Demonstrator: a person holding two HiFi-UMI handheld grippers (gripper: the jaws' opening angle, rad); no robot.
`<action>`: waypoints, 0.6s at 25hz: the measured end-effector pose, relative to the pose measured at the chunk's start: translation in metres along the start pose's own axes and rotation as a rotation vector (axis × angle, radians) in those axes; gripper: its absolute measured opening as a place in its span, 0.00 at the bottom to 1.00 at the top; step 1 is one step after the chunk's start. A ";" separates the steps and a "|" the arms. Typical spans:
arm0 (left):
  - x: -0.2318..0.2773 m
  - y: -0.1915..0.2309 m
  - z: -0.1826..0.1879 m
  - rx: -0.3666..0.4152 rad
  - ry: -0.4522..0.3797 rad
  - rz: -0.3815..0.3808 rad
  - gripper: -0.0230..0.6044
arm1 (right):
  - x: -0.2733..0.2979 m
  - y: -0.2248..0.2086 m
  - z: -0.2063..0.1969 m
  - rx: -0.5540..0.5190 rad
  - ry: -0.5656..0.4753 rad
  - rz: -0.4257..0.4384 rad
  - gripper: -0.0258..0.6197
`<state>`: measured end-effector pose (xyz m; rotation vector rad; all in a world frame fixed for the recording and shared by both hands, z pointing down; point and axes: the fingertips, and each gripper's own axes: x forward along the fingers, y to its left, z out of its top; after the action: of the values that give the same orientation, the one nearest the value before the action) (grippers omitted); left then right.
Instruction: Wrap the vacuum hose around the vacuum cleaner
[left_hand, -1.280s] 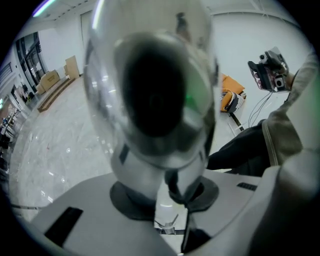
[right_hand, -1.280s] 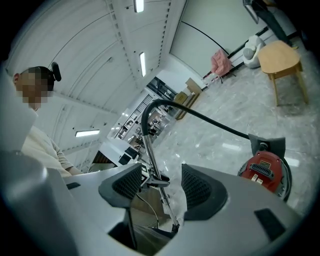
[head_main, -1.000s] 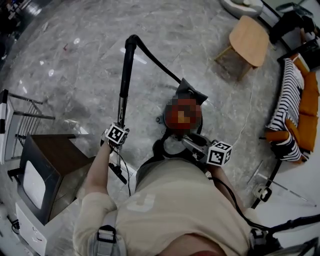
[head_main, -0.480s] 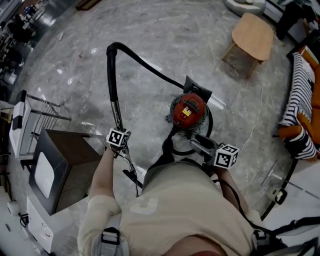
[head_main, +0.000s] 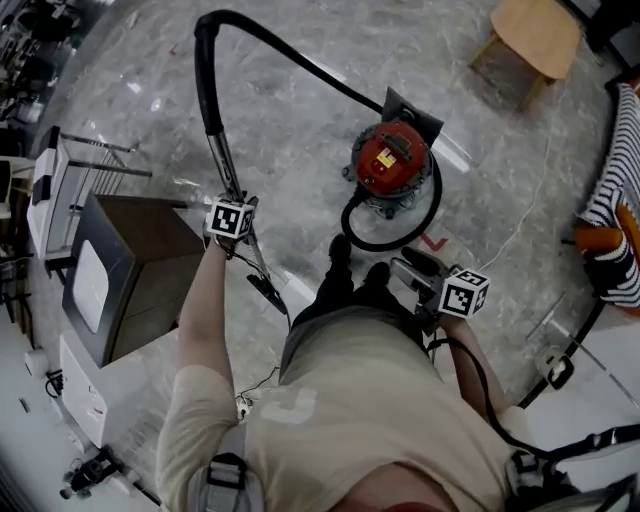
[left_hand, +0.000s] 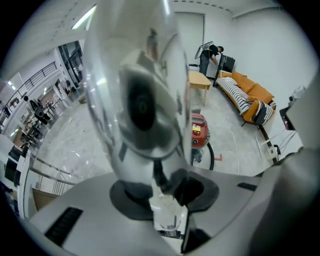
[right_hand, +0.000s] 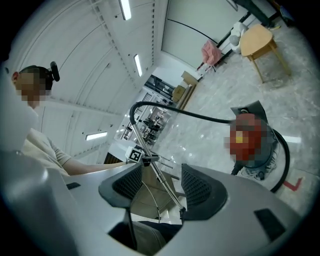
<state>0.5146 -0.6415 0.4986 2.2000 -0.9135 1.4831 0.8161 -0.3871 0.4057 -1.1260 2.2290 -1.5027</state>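
A red vacuum cleaner (head_main: 392, 160) stands on the marble floor, with a loop of black hose (head_main: 372, 236) curled round its base. The rest of the hose (head_main: 205, 60) arcs up and left from it to a shiny metal wand (head_main: 222, 165). My left gripper (head_main: 236, 225) is shut on that wand, which fills the left gripper view (left_hand: 135, 100); the vacuum cleaner (left_hand: 200, 131) shows behind it. My right gripper (head_main: 410, 265) hangs open in front of the vacuum cleaner, apart from it. The right gripper (right_hand: 161, 182) has nothing between its jaws.
A dark cabinet (head_main: 130, 270) and a metal rack (head_main: 90, 160) stand at the left. A wooden table (head_main: 540, 30) is at the far right, a sofa with a striped blanket (head_main: 612, 200) at the right edge. A white cord (head_main: 530, 210) trails across the floor.
The person has stepped back, so the vacuum cleaner lies farther ahead. The left gripper has carried the wand up and left. The right gripper has drawn away from the vacuum cleaner.
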 end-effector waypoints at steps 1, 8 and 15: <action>-0.004 0.002 0.004 -0.005 -0.020 0.017 0.22 | 0.003 0.003 -0.005 0.001 0.009 0.005 0.42; -0.015 0.016 0.008 -0.099 -0.120 0.073 0.22 | 0.031 0.025 -0.032 -0.019 0.026 -0.013 0.42; -0.001 0.038 -0.009 -0.286 -0.260 0.006 0.22 | 0.068 0.063 -0.070 -0.049 -0.019 -0.131 0.42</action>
<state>0.4828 -0.6639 0.4981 2.2032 -1.1359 1.0076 0.7008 -0.3743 0.3973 -1.3188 2.2292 -1.4864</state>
